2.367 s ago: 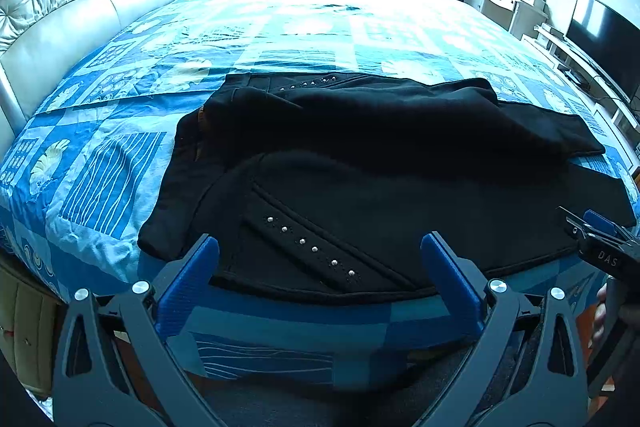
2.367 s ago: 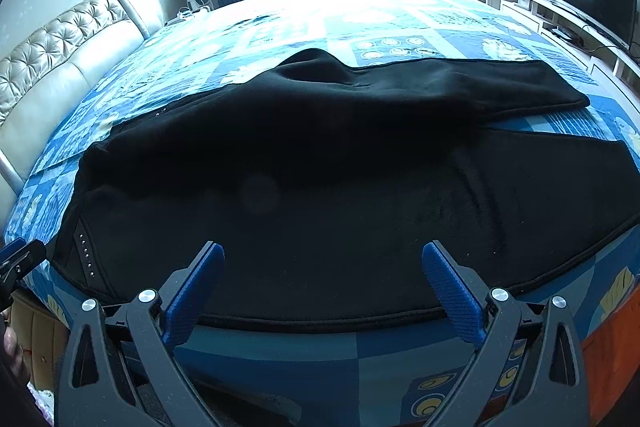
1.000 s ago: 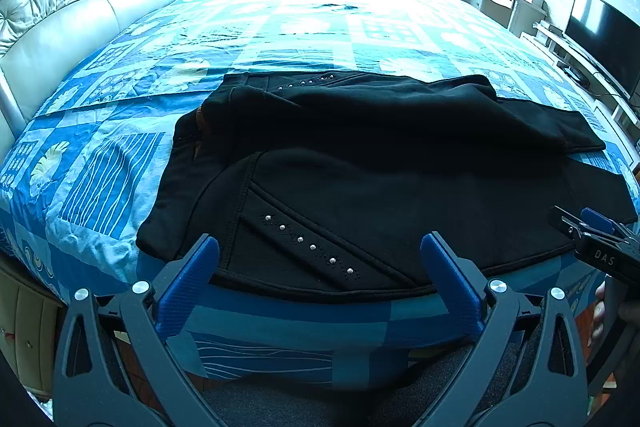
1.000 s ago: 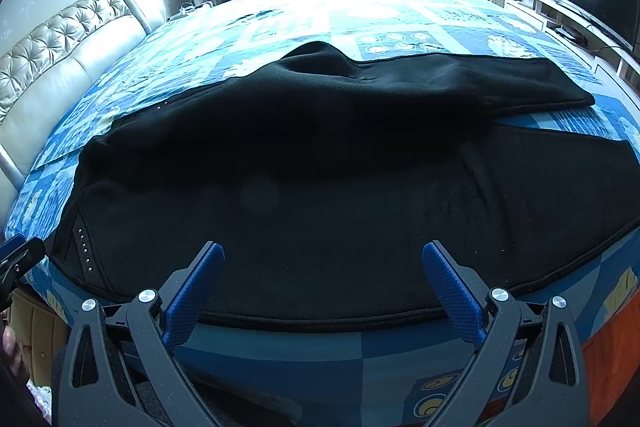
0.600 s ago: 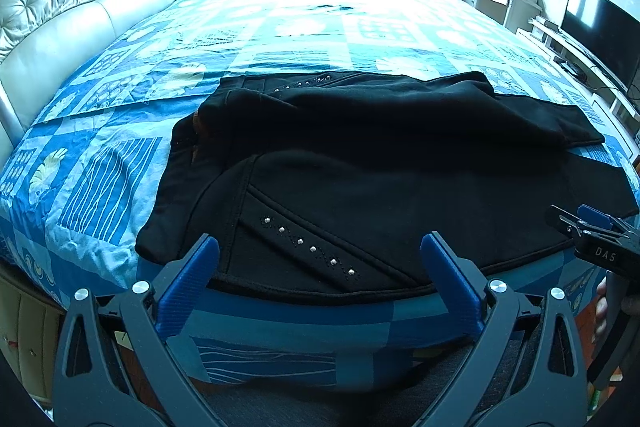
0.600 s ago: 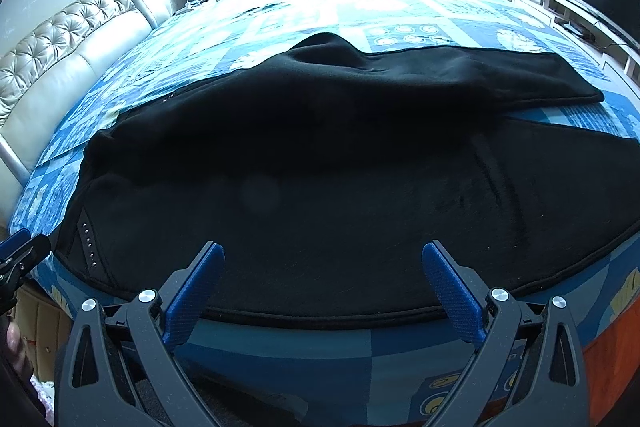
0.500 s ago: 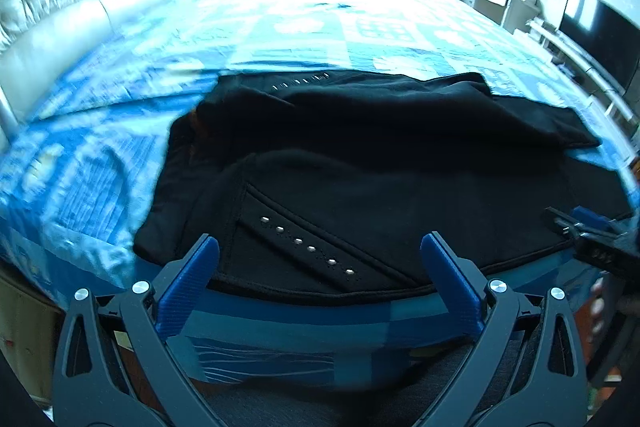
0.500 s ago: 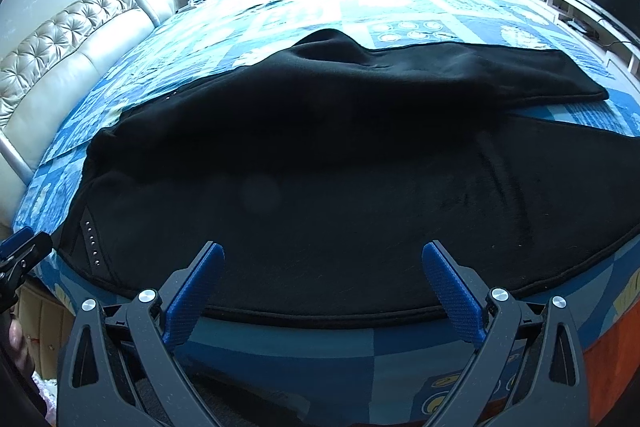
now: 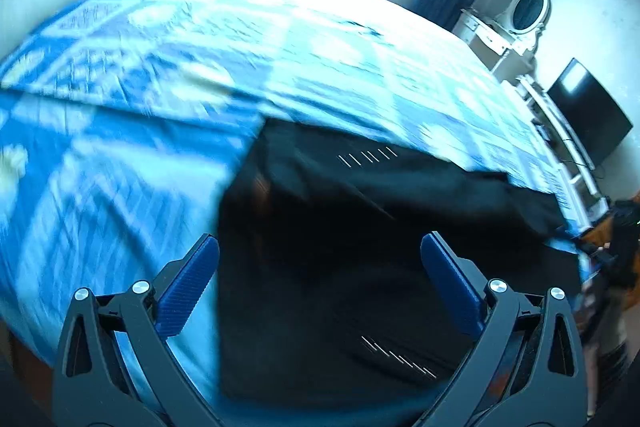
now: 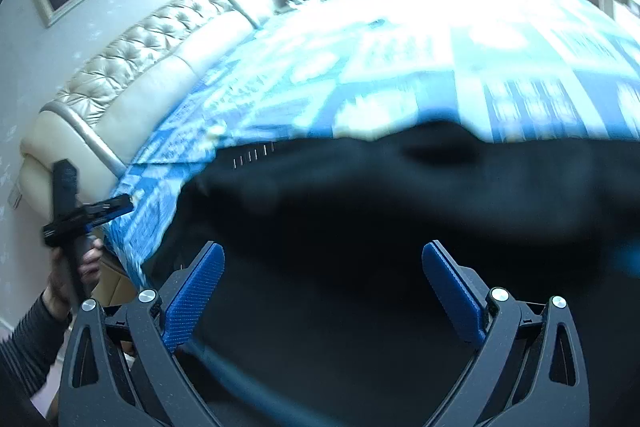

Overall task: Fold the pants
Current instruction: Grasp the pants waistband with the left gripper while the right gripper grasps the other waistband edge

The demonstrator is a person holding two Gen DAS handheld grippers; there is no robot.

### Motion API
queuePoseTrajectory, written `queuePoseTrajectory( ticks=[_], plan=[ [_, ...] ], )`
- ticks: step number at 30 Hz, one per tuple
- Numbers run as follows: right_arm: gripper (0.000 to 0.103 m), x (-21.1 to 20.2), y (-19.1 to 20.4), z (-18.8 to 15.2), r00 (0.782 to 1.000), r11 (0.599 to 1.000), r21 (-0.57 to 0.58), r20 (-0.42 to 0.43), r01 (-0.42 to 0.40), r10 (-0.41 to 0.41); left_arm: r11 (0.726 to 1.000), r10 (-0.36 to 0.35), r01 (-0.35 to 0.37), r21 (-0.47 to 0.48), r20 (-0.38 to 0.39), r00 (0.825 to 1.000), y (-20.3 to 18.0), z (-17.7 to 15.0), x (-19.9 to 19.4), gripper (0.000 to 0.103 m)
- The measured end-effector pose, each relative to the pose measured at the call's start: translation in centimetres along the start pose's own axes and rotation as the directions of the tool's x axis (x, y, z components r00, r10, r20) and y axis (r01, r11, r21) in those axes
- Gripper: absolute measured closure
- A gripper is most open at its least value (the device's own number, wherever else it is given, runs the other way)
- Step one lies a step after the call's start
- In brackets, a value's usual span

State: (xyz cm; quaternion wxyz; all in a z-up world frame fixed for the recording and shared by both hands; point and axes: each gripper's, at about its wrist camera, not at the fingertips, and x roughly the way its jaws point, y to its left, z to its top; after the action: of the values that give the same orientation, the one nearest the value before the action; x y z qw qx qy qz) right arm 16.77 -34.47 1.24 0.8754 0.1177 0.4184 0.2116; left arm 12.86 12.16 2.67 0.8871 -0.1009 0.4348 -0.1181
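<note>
Black pants (image 9: 360, 247) lie spread across the near part of a bed with a blue patchwork bedspread (image 9: 120, 147), their long axis running side to side across both views. Both pictures are smeared by motion blur.

In the left wrist view, the left gripper (image 9: 320, 279) hangs just above the near edge of the cloth, its blue-padded jaws wide apart and holding nothing. The waist end of the pants, marked by two rows of small metal studs (image 9: 366, 159), sits directly ahead of it — so this hand looks to be the nearer one to the waistband.

In the right wrist view, the right gripper (image 10: 322, 287) is likewise spread wide and empty, with the dark cloth filling the space ahead of and under it. The legs run off toward the right edge; their ends cannot be seen here. At the far left of this view a person's hand (image 10: 76, 267) in a ribbed dark sleeve holds the other tool's handle.

A padded cream headboard (image 10: 132, 75) stands to the left. No brand, label or writing can be read in either blurred view.
</note>
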Motion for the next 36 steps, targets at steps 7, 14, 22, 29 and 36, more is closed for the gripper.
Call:
queuePoseTrajectory(
  ticks=[7, 14, 22, 29, 36],
  plan=[
    [0.004, 8.2, -1.9, 7.5, 0.982, 0.995, -0.095, -0.188, -0.009, -0.009, 0.995, -0.019, 0.027, 0.094, -0.086, 0.996, 3.0, 6.2, 8.6, 0.002],
    [0.004, 13.5, -3.4, 9.6, 0.948, 0.99, -0.123, -0.317, -0.067, 0.025, 0.991, -0.111, 0.128, 0.046, -0.262, 0.959, 5.0, 8.4, 16.8, 0.003],
    [0.004, 16.4, -4.7, 9.8, 0.898, 0.986, -0.093, -0.432, -0.139, 0.086, 0.982, -0.162, 0.182, 0.045, -0.278, 0.947, 5.0, 9.2, 18.3, 0.024],
    [0.009, 17.3, -4.3, 8.8, 0.857, 0.981, -0.106, -0.509, -0.16, 0.085, 0.975, -0.213, 0.223, -0.005, -0.32, 0.923, 4.9, 9.5, 18.7, 0.071],
    [0.09, 15.9, -3.5, 8.6, 0.876, 0.986, -0.147, -0.482, -0.075, -0.005, 0.966, -0.248, 0.258, 0.002, -0.266, 0.931, 3.4, 10.1, 16.5, 0.087]
  ],
)
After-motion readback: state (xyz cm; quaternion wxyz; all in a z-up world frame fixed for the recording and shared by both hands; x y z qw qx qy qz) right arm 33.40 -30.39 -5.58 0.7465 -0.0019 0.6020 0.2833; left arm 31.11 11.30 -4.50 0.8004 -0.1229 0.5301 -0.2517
